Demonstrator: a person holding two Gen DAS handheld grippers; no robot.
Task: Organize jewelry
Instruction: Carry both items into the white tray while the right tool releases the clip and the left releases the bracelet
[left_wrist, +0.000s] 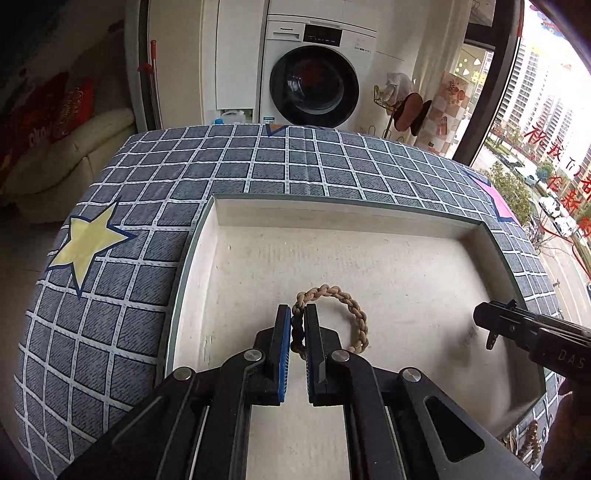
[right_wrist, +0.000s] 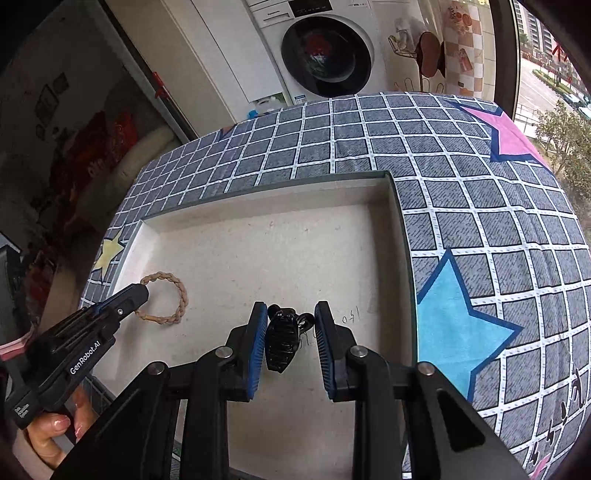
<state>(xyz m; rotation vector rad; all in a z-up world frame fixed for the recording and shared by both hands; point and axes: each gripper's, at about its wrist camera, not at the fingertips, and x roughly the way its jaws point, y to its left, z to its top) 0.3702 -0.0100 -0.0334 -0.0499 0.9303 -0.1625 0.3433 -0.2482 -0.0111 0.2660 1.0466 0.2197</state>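
A tan braided bracelet (left_wrist: 352, 306) lies inside a shallow white tray (left_wrist: 332, 214). My left gripper (left_wrist: 297, 314) is shut on the bracelet's near-left part. In the right wrist view the bracelet (right_wrist: 177, 295) lies at the tray's left, with the left gripper (right_wrist: 142, 290) on it. A black hair claw clip (right_wrist: 282, 341) sits between the fingers of my right gripper (right_wrist: 290, 314), leaning on the left pad (right_wrist: 258, 332); the jaws stand apart around it. The right gripper (left_wrist: 495, 321) also shows in the left wrist view, over the tray's right side.
The tray (right_wrist: 391, 192) rests on a table with a grey checked cloth (right_wrist: 461, 206) printed with stars. A beaded item (left_wrist: 532, 439) lies by the tray's near right corner. A washing machine (left_wrist: 314, 81) and a shoe rack (left_wrist: 406, 107) stand beyond the table.
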